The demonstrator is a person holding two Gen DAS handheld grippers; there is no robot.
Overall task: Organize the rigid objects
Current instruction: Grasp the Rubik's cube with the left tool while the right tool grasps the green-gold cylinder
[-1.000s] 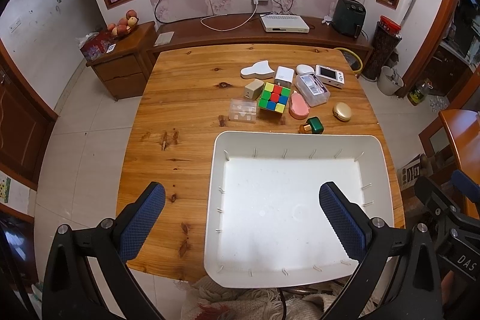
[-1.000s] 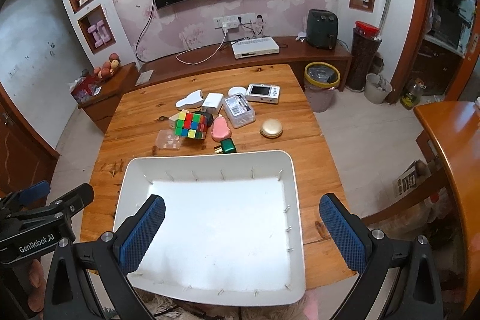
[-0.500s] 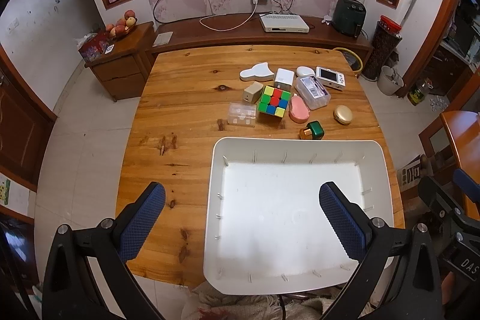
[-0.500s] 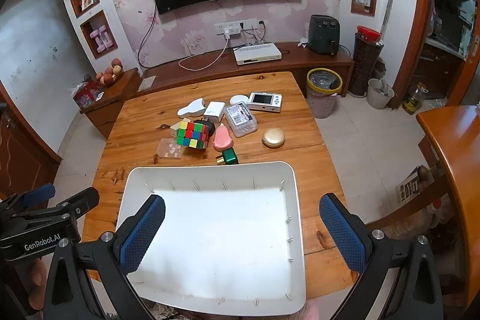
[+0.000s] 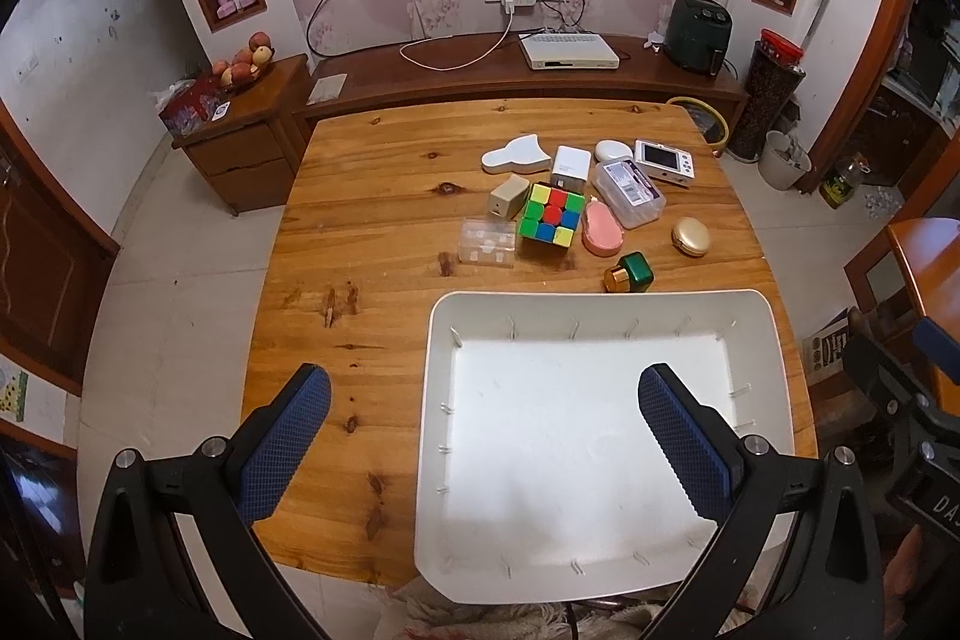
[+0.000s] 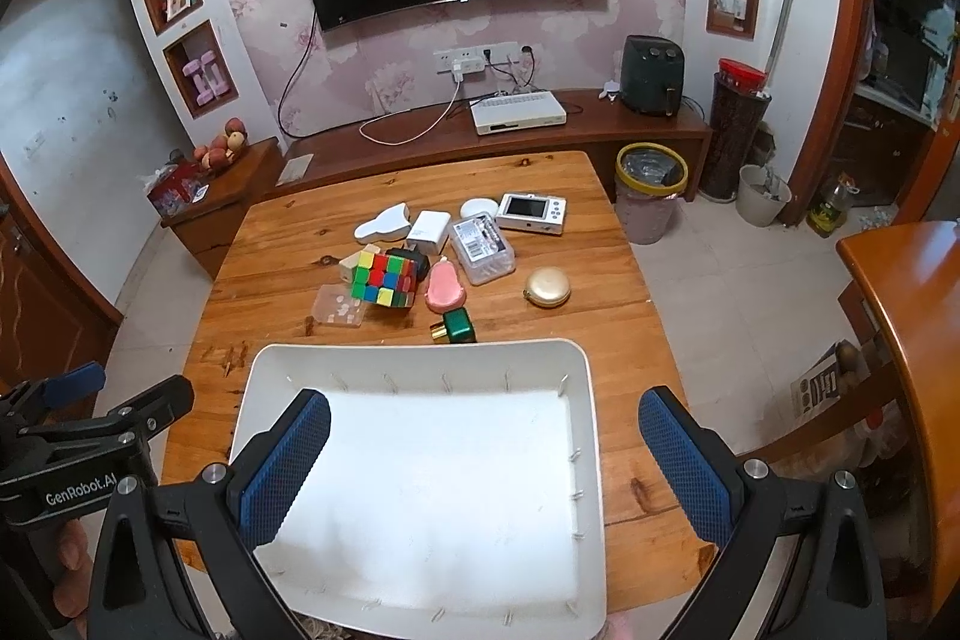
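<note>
A: Left wrist view — the left tool (image 5: 483, 424) hangs with its fingers wide apart and nothing between them, above the near edge of the wooden bench (image 5: 372, 196); the white tray (image 5: 600, 301) lies bare at 5 o'clock.

B: And the right tool (image 6: 485, 451)?

A: Spread just as wide, also empty, above the tray. By my reading nothing is sorted yet; this is the approach before a first pick.

B: The count?

A: Eleven loose pieces clustered at 12 o'clock beyond the tray: one colour cube (image 5: 551, 219), one green bottle with a gold cap (image 5: 629, 273), one pink case (image 5: 602, 235), one gold compact (image 5: 691, 236), two clear boxes — one labelled (image 5: 629, 194), one flat (image 5: 487, 242) — one small camera (image 5: 665, 162), one white adapter (image 5: 570, 166), one tan block (image 5: 507, 195), one white oval (image 5: 613, 150), one white curved piece (image 5: 516, 156).

B: Next move?

A: Likely a reach forward to the green bottle, just beside the tray's far rim, closing on its body.
</note>
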